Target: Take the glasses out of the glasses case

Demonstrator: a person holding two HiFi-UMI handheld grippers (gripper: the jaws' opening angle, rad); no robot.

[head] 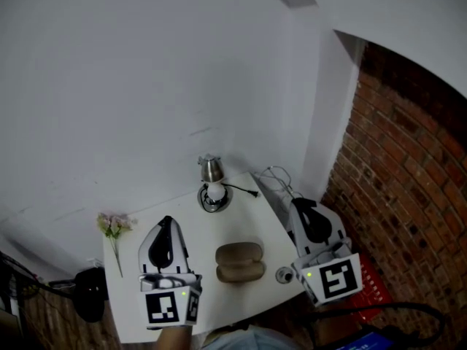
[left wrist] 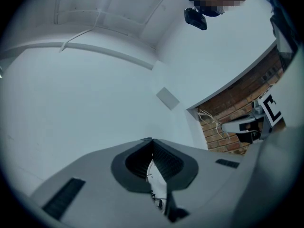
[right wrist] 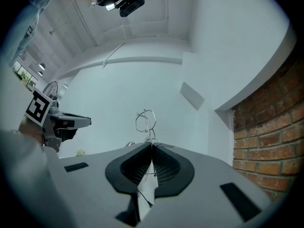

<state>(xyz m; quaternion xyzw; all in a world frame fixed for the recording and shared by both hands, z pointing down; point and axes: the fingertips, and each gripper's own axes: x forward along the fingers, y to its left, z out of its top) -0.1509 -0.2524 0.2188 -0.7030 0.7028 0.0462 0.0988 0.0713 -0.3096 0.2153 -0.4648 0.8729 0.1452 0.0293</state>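
Note:
The brown glasses case (head: 239, 262) lies on the white table (head: 248, 221) between my two grippers, showing two rounded halves. My right gripper (head: 295, 201) hangs over the table's right edge, shut on the thin wire-framed glasses (head: 276, 175). In the right gripper view the glasses (right wrist: 145, 120) stick up from the closed tips of that gripper (right wrist: 151, 147). The left gripper (head: 167, 219) is raised above the table to the left of the case. Its jaws meet at the tips (left wrist: 152, 140) with nothing between them. From the left gripper view the glasses (left wrist: 211, 120) show far right.
A small metal lamp (head: 211, 184) with a black cord stands at the table's far edge. A sprig of flowers (head: 113, 226) lies at the left. A small round object (head: 284, 274) sits right of the case. A brick wall (head: 408, 181) and red crate (head: 372, 283) are on the right.

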